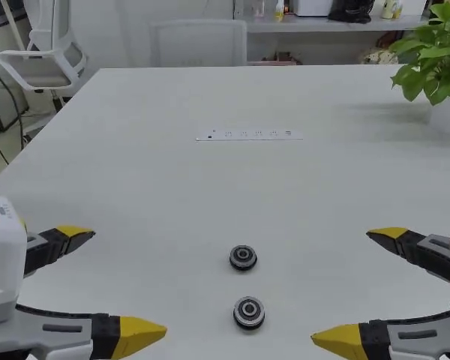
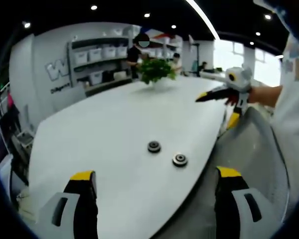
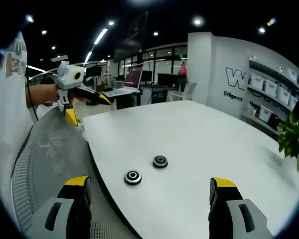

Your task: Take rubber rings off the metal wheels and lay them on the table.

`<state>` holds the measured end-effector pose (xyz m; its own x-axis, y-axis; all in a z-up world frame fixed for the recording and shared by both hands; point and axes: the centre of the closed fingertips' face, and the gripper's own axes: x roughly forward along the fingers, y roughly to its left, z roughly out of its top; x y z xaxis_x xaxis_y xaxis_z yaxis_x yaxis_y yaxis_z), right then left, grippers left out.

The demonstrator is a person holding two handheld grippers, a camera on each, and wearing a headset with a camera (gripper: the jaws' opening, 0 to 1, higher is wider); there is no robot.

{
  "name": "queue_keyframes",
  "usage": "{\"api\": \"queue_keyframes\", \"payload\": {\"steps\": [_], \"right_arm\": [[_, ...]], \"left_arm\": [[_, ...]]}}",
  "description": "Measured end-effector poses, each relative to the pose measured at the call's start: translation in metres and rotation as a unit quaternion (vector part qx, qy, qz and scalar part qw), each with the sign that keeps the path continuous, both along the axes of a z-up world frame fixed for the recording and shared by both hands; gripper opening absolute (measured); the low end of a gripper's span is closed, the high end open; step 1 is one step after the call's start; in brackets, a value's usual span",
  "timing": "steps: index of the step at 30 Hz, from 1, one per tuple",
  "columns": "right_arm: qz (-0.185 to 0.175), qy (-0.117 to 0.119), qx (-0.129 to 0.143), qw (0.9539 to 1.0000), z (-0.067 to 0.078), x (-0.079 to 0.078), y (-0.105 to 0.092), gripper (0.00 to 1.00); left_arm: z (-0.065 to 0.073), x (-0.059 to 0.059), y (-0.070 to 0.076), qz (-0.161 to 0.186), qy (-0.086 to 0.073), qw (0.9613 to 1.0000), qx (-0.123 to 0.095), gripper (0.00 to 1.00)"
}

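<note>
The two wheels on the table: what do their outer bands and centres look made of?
The near wheel and the far wheel look alike: each outer band is black and matte, probably rubber; each centre is pale grey with a glint, probably metal. Too small to be sure.

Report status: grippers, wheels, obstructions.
Left gripper, right gripper: open, empty, either side of wheels. Near wheel, far wheel flat on table, rings on. Socket strip, plant well beyond them.

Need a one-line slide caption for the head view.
Open left gripper and open right gripper flank the near wheel and far wheel, rubber rings on, atop the white table.
</note>
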<state>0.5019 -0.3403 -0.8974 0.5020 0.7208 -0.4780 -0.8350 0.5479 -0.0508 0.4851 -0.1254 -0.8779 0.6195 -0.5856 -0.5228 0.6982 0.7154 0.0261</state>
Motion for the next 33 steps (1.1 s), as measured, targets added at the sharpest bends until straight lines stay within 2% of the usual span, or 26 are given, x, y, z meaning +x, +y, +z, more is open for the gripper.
{"api": "queue_keyframes", "payload": {"steps": [17, 28, 33], "right_arm": [[0.003, 0.001, -0.002, 1.0000, 0.000, -0.008, 0.002, 0.99], [0.003, 0.000, -0.008, 1.0000, 0.000, -0.007, 0.003, 0.99], [0.005, -0.001, -0.010, 0.9999, 0.000, -0.004, 0.003, 0.99]], "left_arm": [[0.000, -0.012, 0.003, 0.003, -0.003, 1.0000, -0.002, 1.00], [0.002, -0.009, 0.009, 0.007, -0.006, 1.0000, -0.001, 1.00], [-0.002, -0.007, 0.007, 0.005, -0.001, 1.0000, 0.000, 1.00]]}}
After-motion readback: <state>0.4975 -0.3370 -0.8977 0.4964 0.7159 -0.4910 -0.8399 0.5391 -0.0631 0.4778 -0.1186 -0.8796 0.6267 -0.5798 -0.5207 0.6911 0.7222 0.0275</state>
